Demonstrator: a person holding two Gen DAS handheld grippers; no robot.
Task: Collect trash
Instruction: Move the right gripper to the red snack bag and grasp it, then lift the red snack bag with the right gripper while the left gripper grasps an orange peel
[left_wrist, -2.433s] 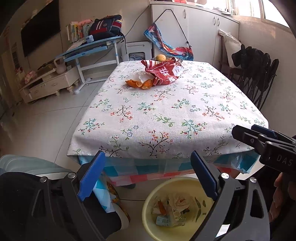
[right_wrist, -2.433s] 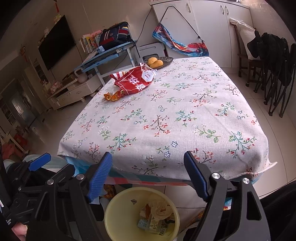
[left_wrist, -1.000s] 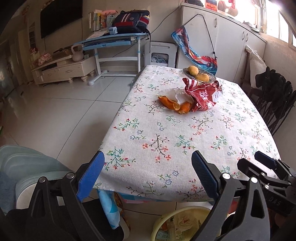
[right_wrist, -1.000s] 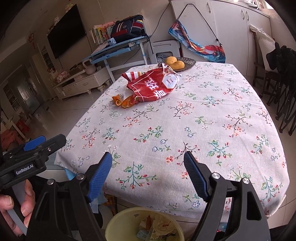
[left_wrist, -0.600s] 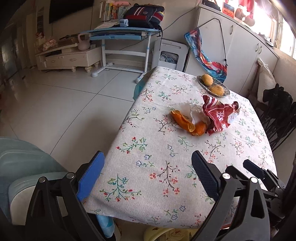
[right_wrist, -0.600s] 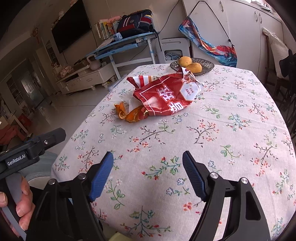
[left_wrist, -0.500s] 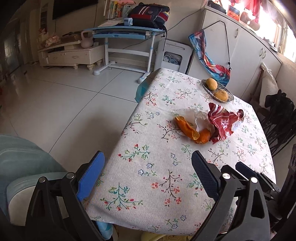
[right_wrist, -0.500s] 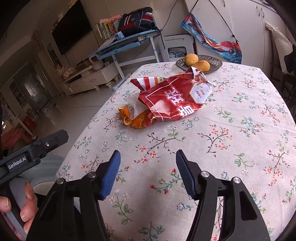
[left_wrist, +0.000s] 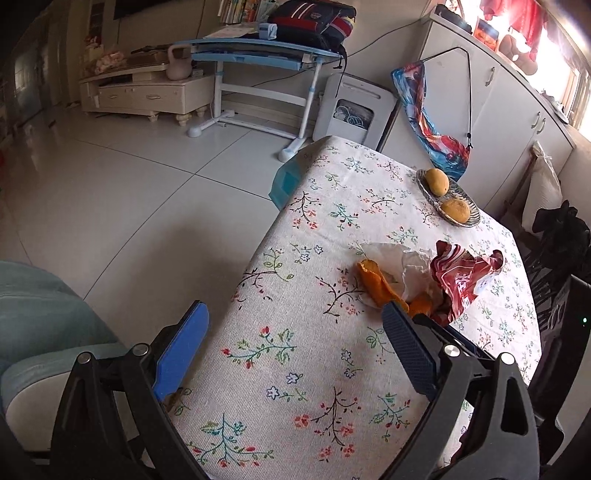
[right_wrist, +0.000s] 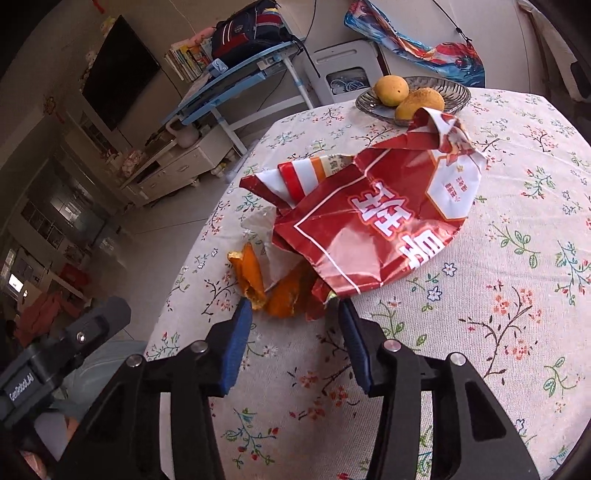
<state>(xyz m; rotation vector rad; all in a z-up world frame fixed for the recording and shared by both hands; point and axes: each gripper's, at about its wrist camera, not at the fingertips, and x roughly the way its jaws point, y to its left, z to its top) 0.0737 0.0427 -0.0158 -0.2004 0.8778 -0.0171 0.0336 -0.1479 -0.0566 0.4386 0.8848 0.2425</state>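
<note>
Peel (right_wrist: 266, 284) lies on the tabletop (right_wrist: 480, 332) beside a red wrapper (right_wrist: 376, 229). Right claw (right_wrist: 291, 314), closing, hovers just short of it, seemingly untouched, nothing gripped. Left claw (left_wrist: 291, 354) hangs open nearby.

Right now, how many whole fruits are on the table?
2. Both sit in the glass dish at the far end of the table: one fruit on its left side, the other beside it, nearer the red bag.
</note>
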